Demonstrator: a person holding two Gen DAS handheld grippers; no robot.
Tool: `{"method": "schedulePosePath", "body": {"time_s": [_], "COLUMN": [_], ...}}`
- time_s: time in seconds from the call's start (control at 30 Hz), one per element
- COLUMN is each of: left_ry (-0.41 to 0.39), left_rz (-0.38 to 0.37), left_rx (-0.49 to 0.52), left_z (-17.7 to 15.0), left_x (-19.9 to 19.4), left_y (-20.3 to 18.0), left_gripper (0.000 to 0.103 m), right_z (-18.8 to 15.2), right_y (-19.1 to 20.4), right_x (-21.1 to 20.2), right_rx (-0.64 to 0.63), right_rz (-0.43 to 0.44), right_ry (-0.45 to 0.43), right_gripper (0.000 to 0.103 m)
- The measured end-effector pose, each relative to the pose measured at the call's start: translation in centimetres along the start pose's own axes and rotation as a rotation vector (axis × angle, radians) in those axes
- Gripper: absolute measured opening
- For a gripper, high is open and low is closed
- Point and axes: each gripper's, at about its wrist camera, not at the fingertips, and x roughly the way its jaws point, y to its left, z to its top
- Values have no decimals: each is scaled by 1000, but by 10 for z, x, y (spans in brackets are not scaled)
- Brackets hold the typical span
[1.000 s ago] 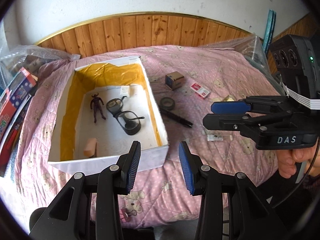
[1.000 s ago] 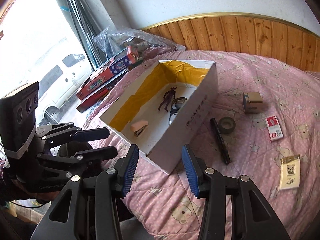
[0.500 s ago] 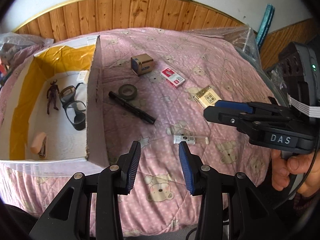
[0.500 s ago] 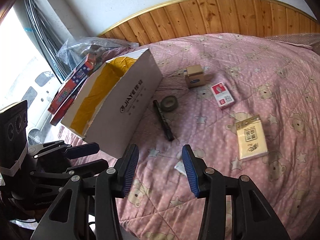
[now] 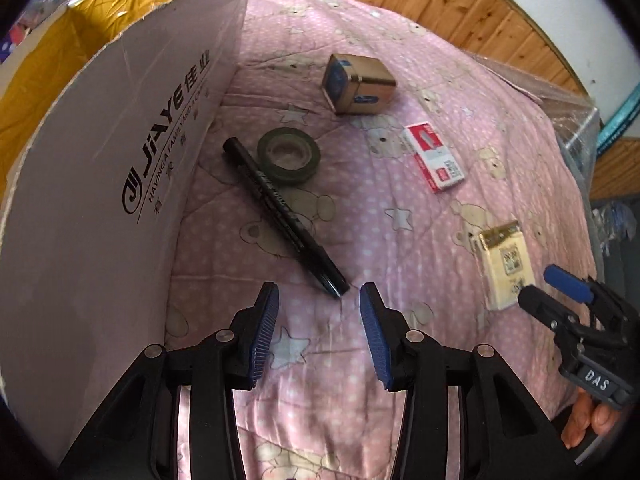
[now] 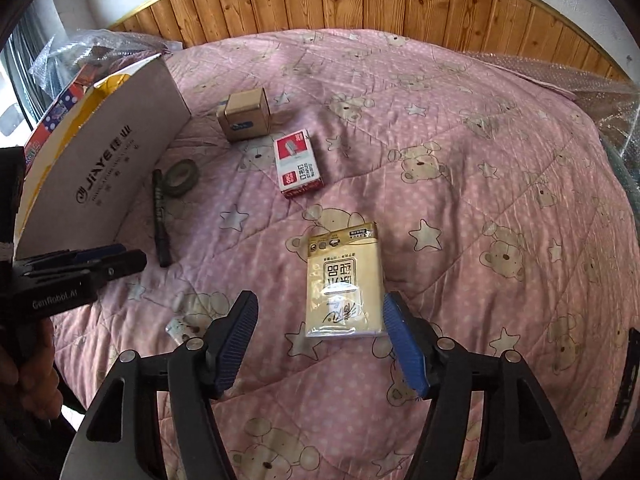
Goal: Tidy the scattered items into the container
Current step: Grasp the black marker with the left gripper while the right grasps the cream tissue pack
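While both tongs gape (empty) | box [image 5: 100,168] wall hides contents | marker [image 5: 280,216] nearest left tongs [image 5: 316,332]

Right gripper [image 6: 318,338] open over tissue pack [image 6: 343,280], staple box [image 6: 298,163], cube box [image 6: 244,115], tape [image 6: 182,178], marker [image 6: 161,218], white box [image 6: 108,160], pink quilt [image 6: 460,184]

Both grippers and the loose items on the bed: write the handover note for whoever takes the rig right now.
Left gripper: open, empty, low over the quilt just short of the black marker.
Right gripper: open, empty, fingers either side of the yellow tissue pack, not closed on it.
Still out on the quilt: marker, tape roll, small brown box, red-and-white staple box, tissue pack, small clear packet.
White cardboard box stands to the left; its contents are hidden here.
Left to do: grasp each and drop it into the box.
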Motion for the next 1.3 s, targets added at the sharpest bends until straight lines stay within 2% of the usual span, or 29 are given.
{"method": "schedulePosePath", "body": {"time_s": [0.17,0.23,0.27,0.3,0.37,0.5,0.73,0.9,1.1,1.3], "left_ry": [-18,-60,-77,-97,-123,-129,-111,-141,-182,-218], "left_rz": [48,70,80,81,89,48,-7,-28,-52,-77], "left_rx": [-47,-32,-20,-12,7,4,-13,29,108,141], "left_z": [11,13,14,14,14,8,-3,-13,-24,-35], "left_x": [22,24,25,25,25,18,2,-19,-45,-70], "left_y": [9,7,7,7,10,19,18,5,-18,-23], "left_gripper": [48,48,48,48,24,13,13,13,13,13], "right_z": [6,9,10,11,12,16,20,18,14,12], "right_y": [-3,-6,-7,-8,-10,-10,-1,7,21,24], "right_x": [31,41,45,48,49,35,20,22,15,6], "right_rx": [-3,7,13,18,25,39,75,89,64,61], "right_rz": [-51,-52,-52,-52,-48,-6,128,217,259,272], "right_ry": [38,49,53,59,60,24,-20,-9,-16,-40], "right_gripper": [73,73,69,51,50,48,48,48,48,48]}}
